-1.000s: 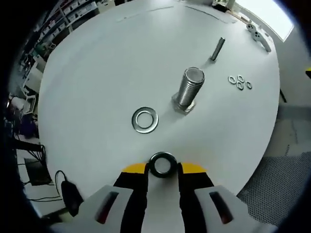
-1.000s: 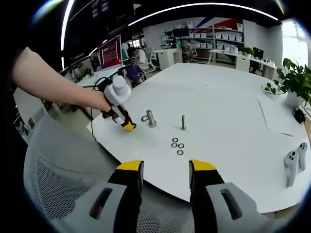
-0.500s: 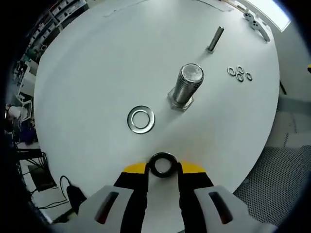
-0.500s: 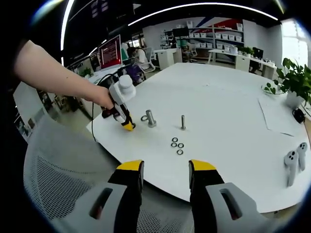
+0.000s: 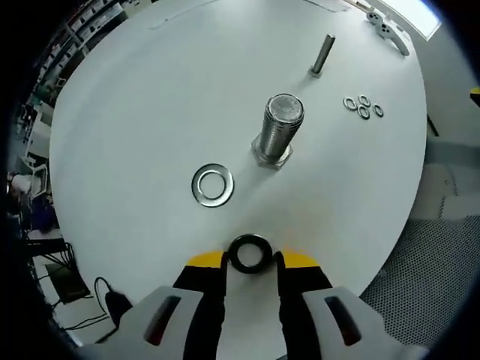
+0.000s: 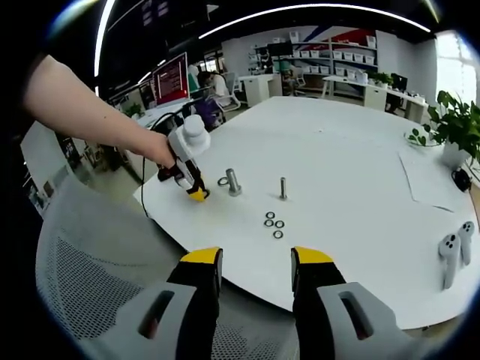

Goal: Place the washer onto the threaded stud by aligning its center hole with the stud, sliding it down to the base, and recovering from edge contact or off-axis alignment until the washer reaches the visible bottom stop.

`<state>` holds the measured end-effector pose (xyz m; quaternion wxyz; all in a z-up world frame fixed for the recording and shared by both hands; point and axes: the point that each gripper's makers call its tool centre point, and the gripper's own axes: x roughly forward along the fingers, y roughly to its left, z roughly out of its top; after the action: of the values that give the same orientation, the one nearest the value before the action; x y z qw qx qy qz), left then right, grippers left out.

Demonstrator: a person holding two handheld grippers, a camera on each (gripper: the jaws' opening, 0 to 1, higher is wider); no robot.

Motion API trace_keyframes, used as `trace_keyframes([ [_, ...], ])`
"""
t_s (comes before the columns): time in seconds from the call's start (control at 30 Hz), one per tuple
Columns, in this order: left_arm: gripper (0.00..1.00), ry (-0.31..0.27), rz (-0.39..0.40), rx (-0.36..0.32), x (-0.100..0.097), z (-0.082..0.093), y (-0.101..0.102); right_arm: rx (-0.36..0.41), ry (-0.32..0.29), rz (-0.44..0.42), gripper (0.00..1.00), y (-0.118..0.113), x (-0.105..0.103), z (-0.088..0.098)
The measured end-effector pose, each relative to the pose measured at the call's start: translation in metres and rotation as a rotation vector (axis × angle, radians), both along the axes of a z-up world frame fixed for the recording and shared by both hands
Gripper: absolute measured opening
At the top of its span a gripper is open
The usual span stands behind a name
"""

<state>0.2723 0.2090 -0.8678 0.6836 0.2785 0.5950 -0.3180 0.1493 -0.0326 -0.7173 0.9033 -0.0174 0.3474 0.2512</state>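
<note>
In the left gripper view, the left gripper (image 5: pixel 251 259) clenches a dark washer (image 5: pixel 250 253) between its yellow tips, held short of the threaded stud (image 5: pixel 277 136) standing upright on the white worktop (image 5: pixel 150 97), with a silver washer (image 5: pixel 212 184) lying flat beside the stud. In the right gripper view, the right gripper (image 6: pixel 254 264) is released, jaws apart and holding nothing, well back from the worktop edge, while the left gripper sits near the stud.

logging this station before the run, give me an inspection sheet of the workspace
surface: round white table, bare between parts
job's things: dark washer in left gripper; large threaded stud upright; silver washer flat beside it
clutter: slim bolt; four small washers; white controllers
grippers: left shut on washer; right gripper open, off the table
cables: black cable below table edge
surroundings: mesh chair, plant, office shelving
</note>
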Motion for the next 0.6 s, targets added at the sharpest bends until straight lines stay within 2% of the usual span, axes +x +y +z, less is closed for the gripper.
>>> trace_keyframes([
  [0.17,0.21,0.001,0.034,-0.006,0.0021,-0.0003,0.0021,-0.002,0.002,0.004,0.39,0.0006,-0.0005,-0.0003],
  [0.47,0.20,0.000,0.025,-0.005,0.0027,0.0005,0.0017,-0.006,0.001,0.006,0.39,0.0004,-0.0005,-0.0007],
  [0.6,0.19,-0.014,0.045,-0.028,0.0022,0.0019,0.0028,-0.002,-0.002,-0.005,0.39,-0.0011,0.0001,0.0001],
])
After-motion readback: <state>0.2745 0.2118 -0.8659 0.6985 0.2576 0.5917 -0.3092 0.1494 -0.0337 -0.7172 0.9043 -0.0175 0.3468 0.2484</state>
